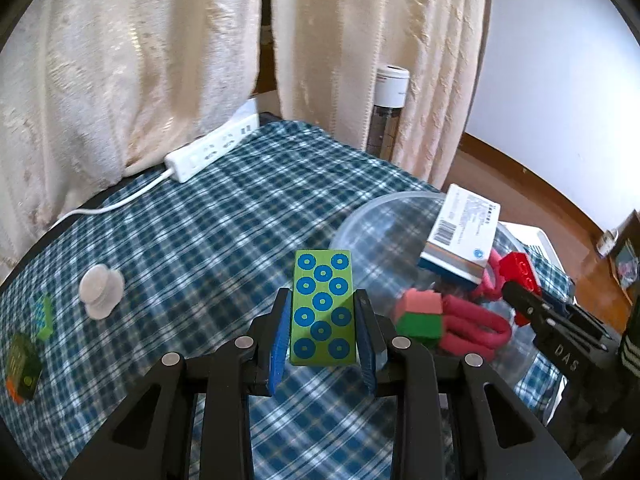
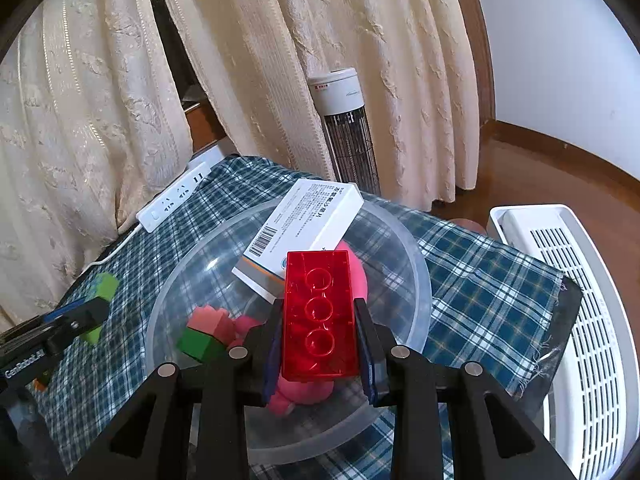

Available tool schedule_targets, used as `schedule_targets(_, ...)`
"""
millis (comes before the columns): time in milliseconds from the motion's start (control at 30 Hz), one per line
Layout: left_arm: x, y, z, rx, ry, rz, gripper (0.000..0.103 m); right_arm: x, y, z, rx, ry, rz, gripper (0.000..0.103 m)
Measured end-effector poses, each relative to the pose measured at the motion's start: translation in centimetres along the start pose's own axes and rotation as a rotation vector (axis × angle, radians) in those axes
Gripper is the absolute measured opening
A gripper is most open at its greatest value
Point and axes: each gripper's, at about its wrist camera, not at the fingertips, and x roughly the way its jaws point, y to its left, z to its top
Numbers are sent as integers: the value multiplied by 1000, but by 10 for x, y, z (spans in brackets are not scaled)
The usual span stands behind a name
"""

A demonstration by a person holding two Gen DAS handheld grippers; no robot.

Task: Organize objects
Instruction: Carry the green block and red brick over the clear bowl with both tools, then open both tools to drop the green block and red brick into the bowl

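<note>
My left gripper (image 1: 323, 312) is shut on a green block with blue rings (image 1: 323, 308), held above the checked cloth just left of the clear plastic bowl (image 1: 374, 216). Over the bowl (image 2: 416, 264) my right gripper (image 2: 319, 320) is shut on a translucent red brick (image 2: 318, 312); the brick (image 1: 520, 270) also shows at the right in the left wrist view. Inside the bowl lie a white medicine box (image 2: 304, 224), a pink and green cube (image 2: 208, 332) and a pink looped item (image 1: 476, 324).
A white power strip (image 1: 212, 146) with its cord lies at the table's far edge by cream curtains. A white knob (image 1: 100, 290) and small green toys (image 1: 28, 356) sit at the left. A white slatted appliance (image 2: 568, 280) stands right of the table, a tower fan (image 2: 344, 120) behind it.
</note>
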Motion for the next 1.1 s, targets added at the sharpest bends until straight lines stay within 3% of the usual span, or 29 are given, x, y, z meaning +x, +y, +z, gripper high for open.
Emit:
schedule_targets(467, 33, -33, 21, 54, 12, -49, 33, 7, -6, 2, 10, 24, 34, 33)
schedule_targets(633, 38, -31, 22, 35, 15, -59, 45, 9, -8, 4, 16, 29, 34, 34)
schedule_targets(967, 34, -18, 17, 2, 20, -43, 46, 9, -7, 3, 22, 33, 31, 34)
schedule_targets(1000, 34, -16, 16, -4, 23, -40, 47, 9, -7, 3, 24, 33, 30, 34)
schedule_targets(1100, 33, -10, 14, -25, 29, -25, 65, 8, -8, 2, 40, 33, 25, 39)
